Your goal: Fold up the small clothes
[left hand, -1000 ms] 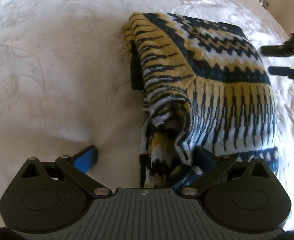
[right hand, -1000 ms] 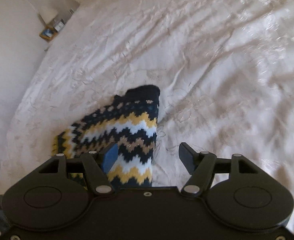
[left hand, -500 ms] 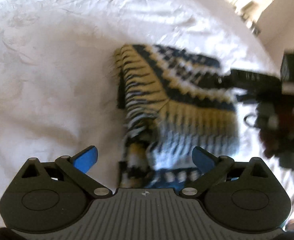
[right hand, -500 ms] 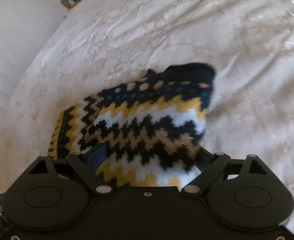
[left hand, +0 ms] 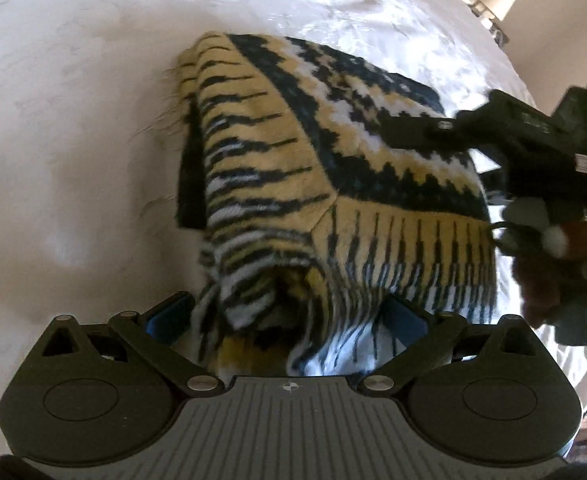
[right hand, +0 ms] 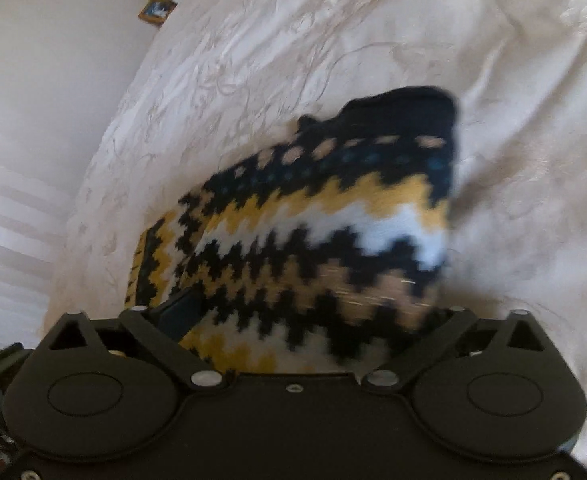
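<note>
On the white embroidered bedspread (left hand: 73, 128), I observed 1 folded knit sweater (left hand: 333, 184) with black, yellow and white zigzag bands, lying in the middle of the left wrist view and running from the near edge toward the far right.

Left gripper (left hand: 289, 316): I noted both blue-padded fingers (left hand: 169, 314) spread wide, 1 on each side of the sweater's near folded end. The knit bulged up between them. I could not tell whether either pad touched the fabric, and the jaws were not closed on it.

Right gripper (right hand: 313, 320): in the right wrist view, the sweater (right hand: 333, 240) filled the space between its fingers, with the left finger (right hand: 181, 312) visible against the knit and the right finger mostly covered by it. The fingers stood wide apart. The picture was blurred there, so I could not tell whether they pressed the fabric. In the left wrist view, I saw the same gripper (left hand: 413, 134) reaching in from the right, its black finger lying across the top of the sweater's far right part.

I recorded the dark collar band (right hand: 405, 112) at the sweater's far end in the right wrist view. A small framed picture (right hand: 157, 10) stood beyond the bedspread (right hand: 513, 120) at the far left.
</note>
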Motion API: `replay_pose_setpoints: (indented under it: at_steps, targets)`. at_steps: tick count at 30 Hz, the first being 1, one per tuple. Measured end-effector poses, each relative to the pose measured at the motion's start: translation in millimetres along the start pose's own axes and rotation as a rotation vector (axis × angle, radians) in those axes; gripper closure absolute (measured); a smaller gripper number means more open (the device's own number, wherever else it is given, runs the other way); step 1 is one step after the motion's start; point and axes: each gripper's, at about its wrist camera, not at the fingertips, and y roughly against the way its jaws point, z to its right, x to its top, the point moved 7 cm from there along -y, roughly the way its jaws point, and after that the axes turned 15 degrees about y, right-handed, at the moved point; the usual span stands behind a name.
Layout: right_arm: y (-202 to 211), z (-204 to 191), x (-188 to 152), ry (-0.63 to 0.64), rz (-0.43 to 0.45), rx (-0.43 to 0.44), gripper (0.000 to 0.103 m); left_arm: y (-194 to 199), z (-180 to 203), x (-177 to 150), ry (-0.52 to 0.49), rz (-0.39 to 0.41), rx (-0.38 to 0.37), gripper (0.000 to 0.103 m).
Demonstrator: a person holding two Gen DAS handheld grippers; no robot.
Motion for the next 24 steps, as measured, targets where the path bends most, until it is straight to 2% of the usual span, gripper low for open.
replay_pose_setpoints:
  at_steps: [2,3,4,5,6,11,14,18,24]
  targets:
    - [-1,-8,3,0.025,-0.013,-0.013,0.007,1,3,1,0.029,-0.011,-0.035,0.002]
    - [0,-12,4,0.035,-0.017,-0.022,0.035,0,6,2,0.049,-0.018,-0.072,0.004]
    - [3,-15,4,0.055,-0.025,-0.049,0.048,1,9,2,0.069,-0.022,-0.116,0.016]
    - [7,-19,6,0.076,-0.030,-0.074,0.050,4,13,2,0.066,-0.012,-0.124,0.025]
    - [14,-23,7,0.091,-0.025,-0.080,0.053,8,19,0,0.046,0.002,-0.132,0.030]
    - [63,-47,6,0.092,0.041,-0.052,0.055,42,57,-19,0.010,0.033,-0.213,0.030]
    - [101,-57,-3,0.089,0.078,-0.046,0.055,63,86,-43,-0.044,0.050,-0.231,0.030]
    - [156,-57,-28,0.044,0.121,-0.014,0.055,85,114,-79,-0.060,0.055,-0.256,0.030]
    - [210,-44,-76,0.048,0.105,0.004,0.054,92,142,-136,-0.098,0.014,-0.248,0.029]
